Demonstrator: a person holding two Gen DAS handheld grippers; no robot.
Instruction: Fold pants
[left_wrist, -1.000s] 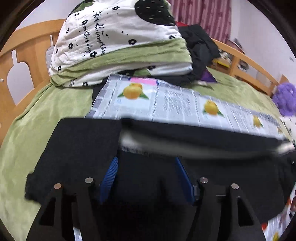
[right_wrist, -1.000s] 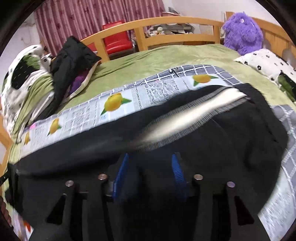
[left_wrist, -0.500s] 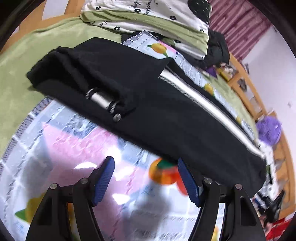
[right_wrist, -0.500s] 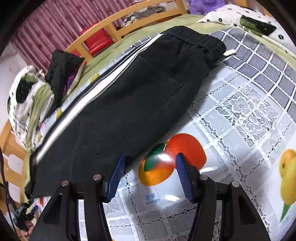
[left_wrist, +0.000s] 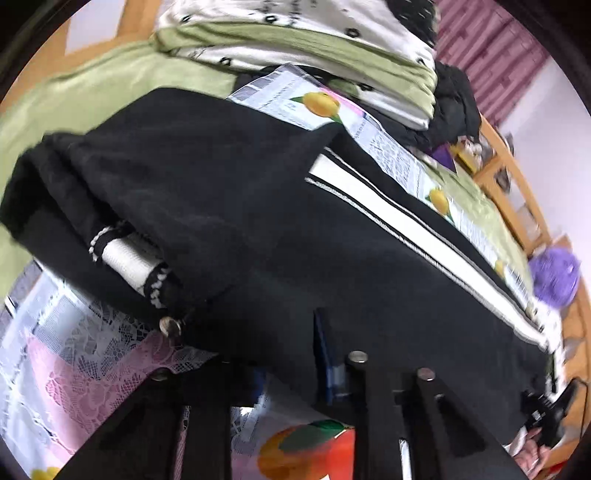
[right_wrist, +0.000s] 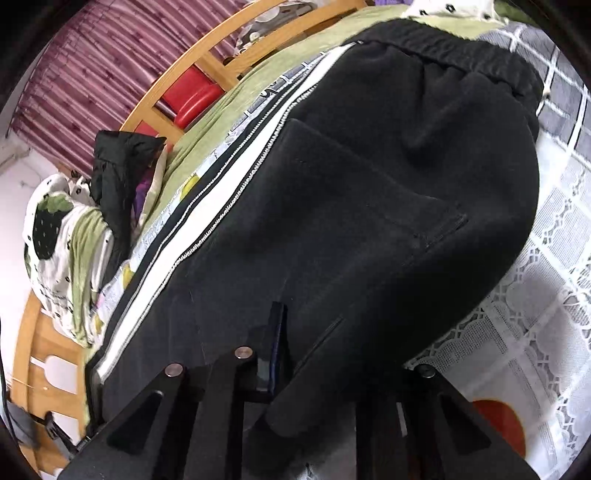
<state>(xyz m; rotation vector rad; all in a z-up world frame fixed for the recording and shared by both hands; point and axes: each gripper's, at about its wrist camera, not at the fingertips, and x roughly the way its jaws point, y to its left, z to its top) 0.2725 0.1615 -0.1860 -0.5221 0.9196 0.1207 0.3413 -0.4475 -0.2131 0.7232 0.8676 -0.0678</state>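
Note:
Black pants (left_wrist: 295, 221) with a white side stripe lie flat on a fruit-print cloth (left_wrist: 92, 369) on the bed. The cuff end with a metal snap is at the left of the left wrist view. The elastic waistband (right_wrist: 443, 48) is at the top right of the right wrist view. My left gripper (left_wrist: 291, 369) is at the pants' near edge, its jaws closing with black fabric pinched between the blue pads. My right gripper (right_wrist: 314, 369) is closing on the near edge by the back pocket (right_wrist: 369, 192), and fabric covers its right finger.
Folded green and white bedding (left_wrist: 314, 48) and a black jacket (left_wrist: 454, 99) are piled beyond the pants. A purple plush toy (left_wrist: 554, 277) sits at the far right. The wooden bed rail (right_wrist: 207, 59) and a red chair (right_wrist: 192, 96) stand behind the green bedspread (left_wrist: 92, 96).
Both grippers have dropped from above the bare cloth onto the pants' near edge while rolling. Their jaws, wide apart half a second ago, have come together on the fabric.

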